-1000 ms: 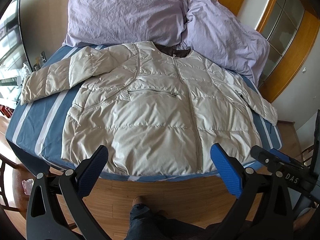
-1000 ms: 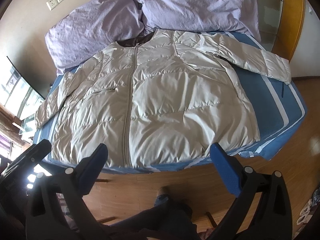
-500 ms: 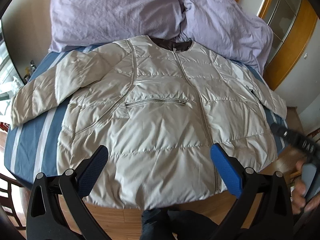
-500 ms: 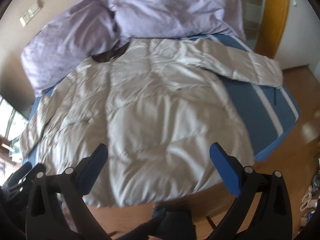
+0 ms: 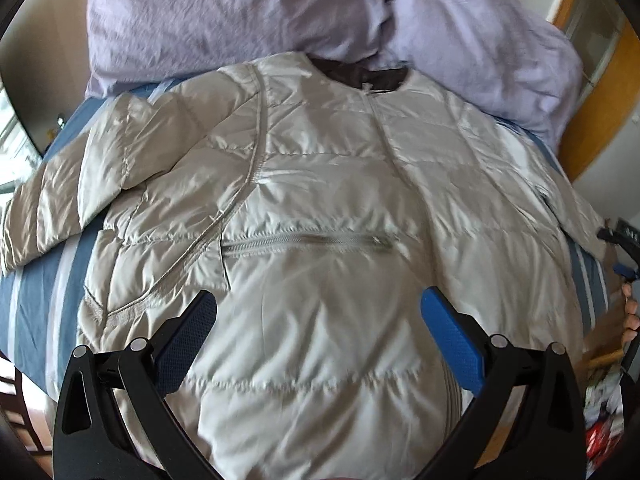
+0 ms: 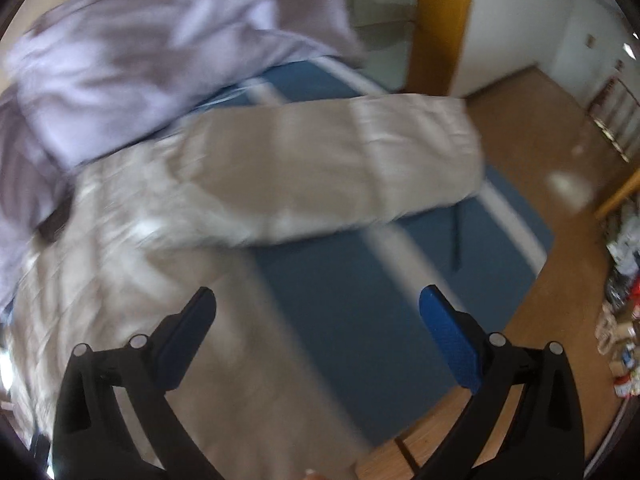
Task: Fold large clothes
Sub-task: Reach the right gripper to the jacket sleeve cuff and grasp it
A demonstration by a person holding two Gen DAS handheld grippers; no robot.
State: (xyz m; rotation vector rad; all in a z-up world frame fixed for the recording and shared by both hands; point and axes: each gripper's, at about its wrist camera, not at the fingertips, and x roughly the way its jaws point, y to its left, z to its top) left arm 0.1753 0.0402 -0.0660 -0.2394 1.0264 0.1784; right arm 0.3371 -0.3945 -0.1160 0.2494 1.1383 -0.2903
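A pale beige quilted jacket [image 5: 320,208] lies flat, front up and zipped, on a blue striped bed [image 5: 36,292], collar towards the pillows. Its left sleeve [image 5: 60,196] stretches out to the left. My left gripper [image 5: 318,312] hovers open above the jacket's lower front, nothing between its blue pads. In the blurred right wrist view the jacket's right sleeve [image 6: 360,164] lies out across the blue bed [image 6: 360,292]. My right gripper [image 6: 316,312] is open over the bedding just below that sleeve, beside the jacket body [image 6: 120,260].
Two lilac pillows [image 5: 240,16] sit at the head of the bed. Wooden floor [image 6: 560,128] lies beyond the bed's right edge, with clutter [image 6: 620,280] along the far right. A wooden door frame [image 6: 444,20] stands behind. The other gripper and a hand [image 5: 628,280] show at the left view's right edge.
Both grippers have moved in over the bed. The left one came forward over the jacket's front; the right one swung right towards the outstretched sleeve, blurring its view. Both stay open.
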